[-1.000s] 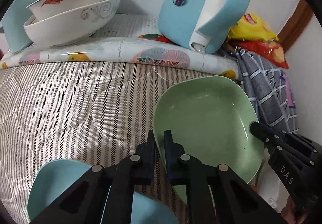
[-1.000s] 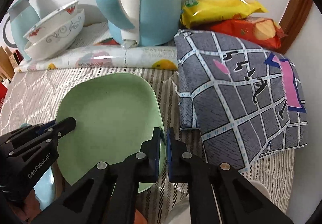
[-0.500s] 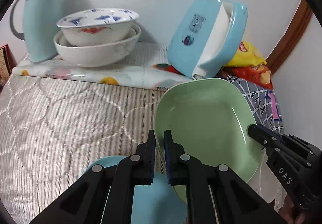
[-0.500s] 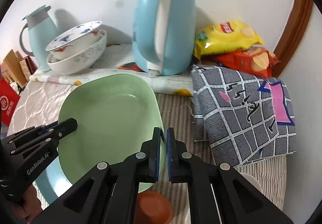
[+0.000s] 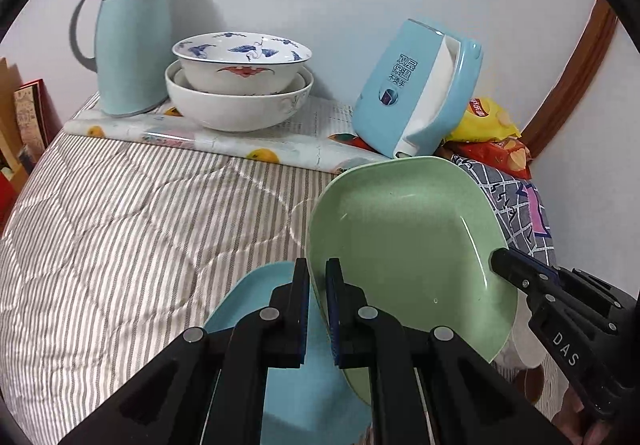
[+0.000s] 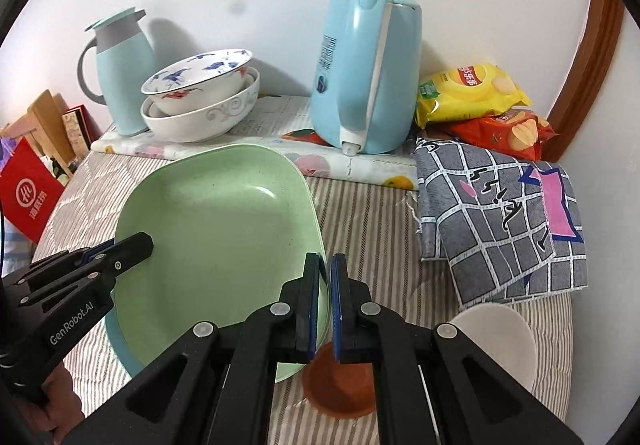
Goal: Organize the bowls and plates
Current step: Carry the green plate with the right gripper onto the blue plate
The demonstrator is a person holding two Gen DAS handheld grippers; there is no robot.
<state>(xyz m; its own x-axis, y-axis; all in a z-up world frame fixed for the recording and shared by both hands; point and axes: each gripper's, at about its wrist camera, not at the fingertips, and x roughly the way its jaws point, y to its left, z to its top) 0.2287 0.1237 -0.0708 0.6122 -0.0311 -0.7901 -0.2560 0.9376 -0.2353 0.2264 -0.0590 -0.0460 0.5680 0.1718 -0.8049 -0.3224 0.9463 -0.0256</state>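
Observation:
A pale green square plate [image 5: 404, 245] [image 6: 216, 241] hangs in the air above the striped bedcover, tilted. My left gripper [image 5: 317, 277] is shut on its left rim, and my right gripper [image 6: 325, 273] is shut on its right rim. Below the green plate lies a light blue plate [image 5: 256, 297] [image 6: 116, 341], mostly hidden. Two white patterned bowls [image 5: 240, 85] [image 6: 200, 97] sit nested on the raised board at the back. A small brown bowl [image 6: 340, 385] and a white bowl [image 6: 500, 337] rest on the cover under my right gripper.
A light blue thermos jug [image 5: 132, 37] [image 6: 120, 73] and a blue electric kettle [image 5: 420, 89] [image 6: 368, 73] stand on the back board. Crisp packets [image 6: 472, 93] and a folded grey checked cloth [image 6: 500, 221] lie at the right. Red boxes [image 6: 28, 193] sit at the left edge.
Both grippers have risen and drawn back with the green plate, which is now off the cover. More of the blue plate, the brown bowl and the white bowl came into view below.

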